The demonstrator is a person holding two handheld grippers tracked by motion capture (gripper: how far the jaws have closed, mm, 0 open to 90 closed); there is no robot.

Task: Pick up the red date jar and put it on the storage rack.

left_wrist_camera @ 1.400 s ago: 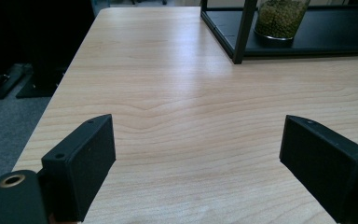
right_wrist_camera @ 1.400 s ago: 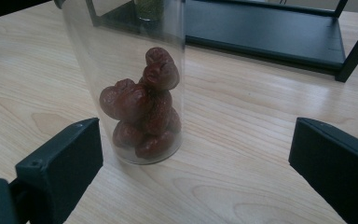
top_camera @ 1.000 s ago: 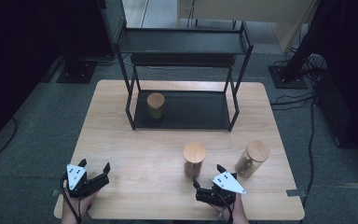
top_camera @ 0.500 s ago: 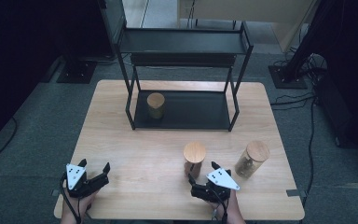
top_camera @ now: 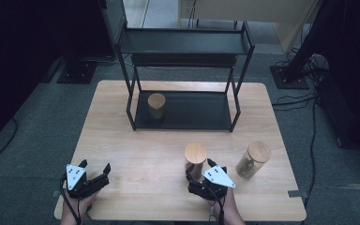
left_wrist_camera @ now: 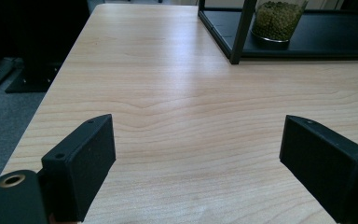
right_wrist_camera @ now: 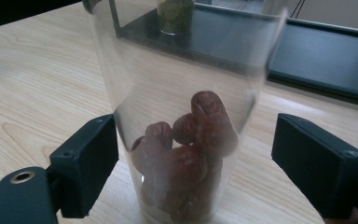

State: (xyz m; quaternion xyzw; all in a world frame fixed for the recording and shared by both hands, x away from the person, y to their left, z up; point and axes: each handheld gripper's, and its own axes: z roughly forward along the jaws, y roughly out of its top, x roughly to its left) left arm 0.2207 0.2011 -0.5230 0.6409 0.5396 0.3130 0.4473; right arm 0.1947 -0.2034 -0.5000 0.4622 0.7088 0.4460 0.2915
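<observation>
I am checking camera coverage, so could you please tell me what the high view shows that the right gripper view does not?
High view alone: the round wooden lids, such as the one on the third clear glass jar at the table's right, and the left tongs.
Right gripper view alone: the wrinkled brown fruits inside the nearest clear glass jar.
Both: the light wooden table, the black metal shelf rack and the jar on it.

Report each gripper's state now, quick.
Left gripper: jaws open, nothing between them.
Right gripper: jaws have just been closing around the jar of dates, a gap still showing on the right side.
</observation>
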